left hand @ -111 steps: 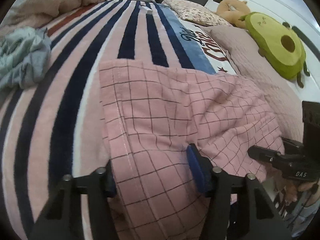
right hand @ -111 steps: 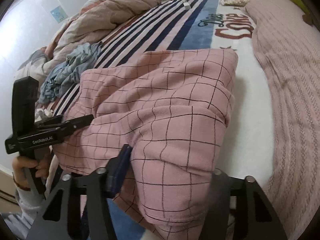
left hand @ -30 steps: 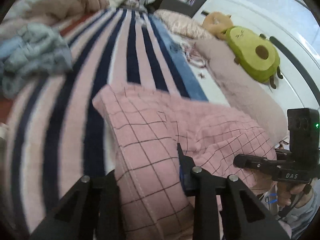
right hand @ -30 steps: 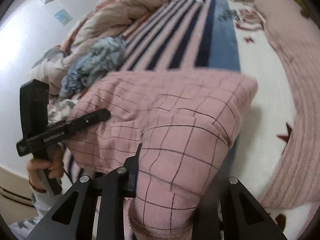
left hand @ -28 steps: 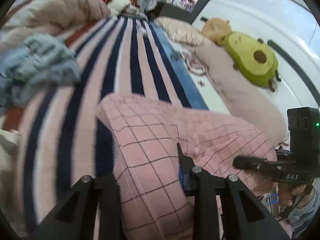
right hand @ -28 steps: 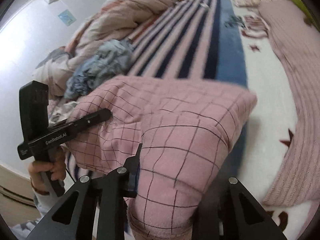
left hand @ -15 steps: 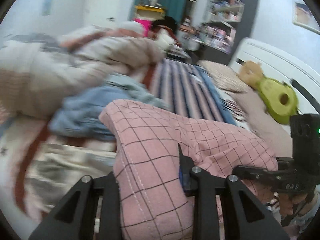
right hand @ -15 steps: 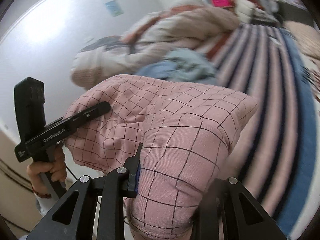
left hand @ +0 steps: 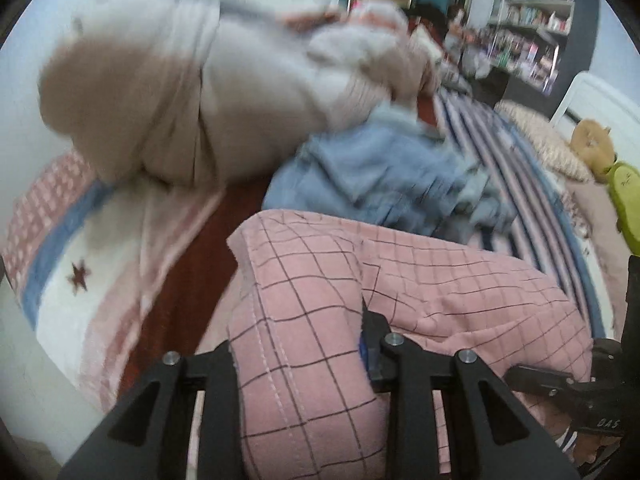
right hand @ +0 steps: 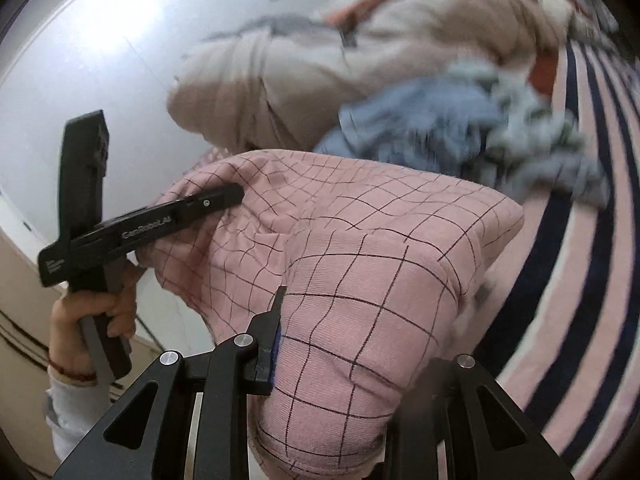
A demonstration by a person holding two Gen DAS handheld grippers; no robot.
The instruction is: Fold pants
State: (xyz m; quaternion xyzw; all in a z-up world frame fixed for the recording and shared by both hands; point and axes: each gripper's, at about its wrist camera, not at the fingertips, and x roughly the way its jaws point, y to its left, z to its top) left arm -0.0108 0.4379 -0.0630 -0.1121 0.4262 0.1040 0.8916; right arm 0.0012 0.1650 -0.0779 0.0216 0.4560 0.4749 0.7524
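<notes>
The folded pink checked pants (left hand: 420, 280) hang bunched between my two grippers, lifted off the bed. My left gripper (left hand: 300, 352) is shut on one end of the pants, fabric filling its jaws. My right gripper (right hand: 344, 352) is shut on the other end (right hand: 360, 280). The left gripper also shows in the right wrist view (right hand: 152, 224), held by a hand, with its tip against the pants. The right gripper shows at the right edge of the left wrist view (left hand: 592, 404).
A blue crumpled garment (left hand: 384, 168) and a beige bunched duvet (left hand: 168, 92) lie on the bed just beyond the pants. The striped blanket (right hand: 592, 240) runs to the right. A white wall (right hand: 100, 60) stands at the left. A green plush toy (left hand: 628, 204) sits far right.
Both grippers have lifted the pants off the striped blanket and swung left, towards the duvet, the blue garment and the wall. Both grips have held.
</notes>
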